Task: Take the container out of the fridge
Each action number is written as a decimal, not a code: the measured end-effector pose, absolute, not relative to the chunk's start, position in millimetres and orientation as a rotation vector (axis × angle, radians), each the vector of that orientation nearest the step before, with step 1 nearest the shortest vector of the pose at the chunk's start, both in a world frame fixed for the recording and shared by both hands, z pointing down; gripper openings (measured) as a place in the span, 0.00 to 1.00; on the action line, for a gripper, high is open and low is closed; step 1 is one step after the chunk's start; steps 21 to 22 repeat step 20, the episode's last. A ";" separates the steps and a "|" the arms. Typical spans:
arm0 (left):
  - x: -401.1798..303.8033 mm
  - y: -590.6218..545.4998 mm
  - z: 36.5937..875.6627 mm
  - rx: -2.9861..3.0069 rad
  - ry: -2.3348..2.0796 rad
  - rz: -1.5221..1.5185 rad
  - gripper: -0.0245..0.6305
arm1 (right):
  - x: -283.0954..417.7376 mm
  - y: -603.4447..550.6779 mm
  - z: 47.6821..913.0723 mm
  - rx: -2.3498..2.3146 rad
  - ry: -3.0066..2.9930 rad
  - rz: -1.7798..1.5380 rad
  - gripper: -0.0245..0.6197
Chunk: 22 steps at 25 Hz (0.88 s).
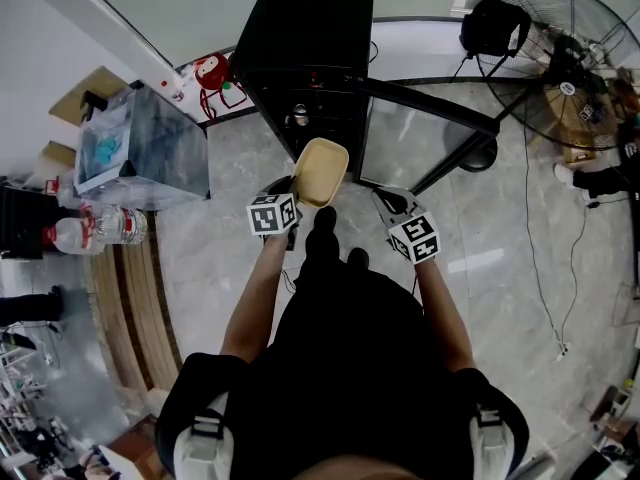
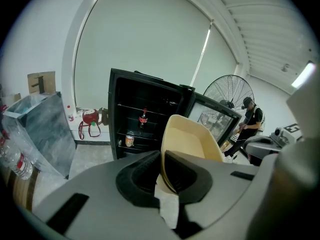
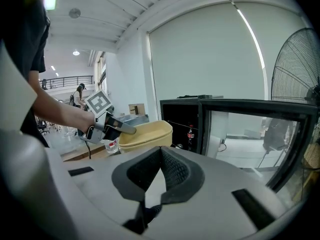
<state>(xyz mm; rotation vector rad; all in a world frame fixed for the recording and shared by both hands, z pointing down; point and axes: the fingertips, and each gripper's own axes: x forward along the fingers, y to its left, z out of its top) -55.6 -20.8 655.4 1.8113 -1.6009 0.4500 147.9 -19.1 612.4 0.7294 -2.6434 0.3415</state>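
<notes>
The beige container (image 1: 320, 171) is pinched by the left gripper (image 2: 162, 166) before the open fridge (image 1: 305, 58); the right gripper (image 3: 160, 170) is seen with jaws pressed together.

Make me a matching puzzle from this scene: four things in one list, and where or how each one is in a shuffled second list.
Things:
1. container
2. cola bottle
3. fridge door
4. right tool

Places or states:
A. standing inside the fridge
B. swung open
C. gripped by the left tool, out in front of the fridge
D. shut, with nothing between its jaws

Pairs: 1-C, 2-A, 3-B, 4-D
</notes>
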 end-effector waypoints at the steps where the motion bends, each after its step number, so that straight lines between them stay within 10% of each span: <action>1: -55.2 -21.3 654.9 1.812 -1.600 0.449 0.10 | 148.2 -19.4 612.8 0.729 -2.642 0.345 0.04; 22: -63.3 -23.1 656.0 1.801 -1.609 0.474 0.10 | 146.9 -25.2 615.8 0.713 -2.633 0.336 0.04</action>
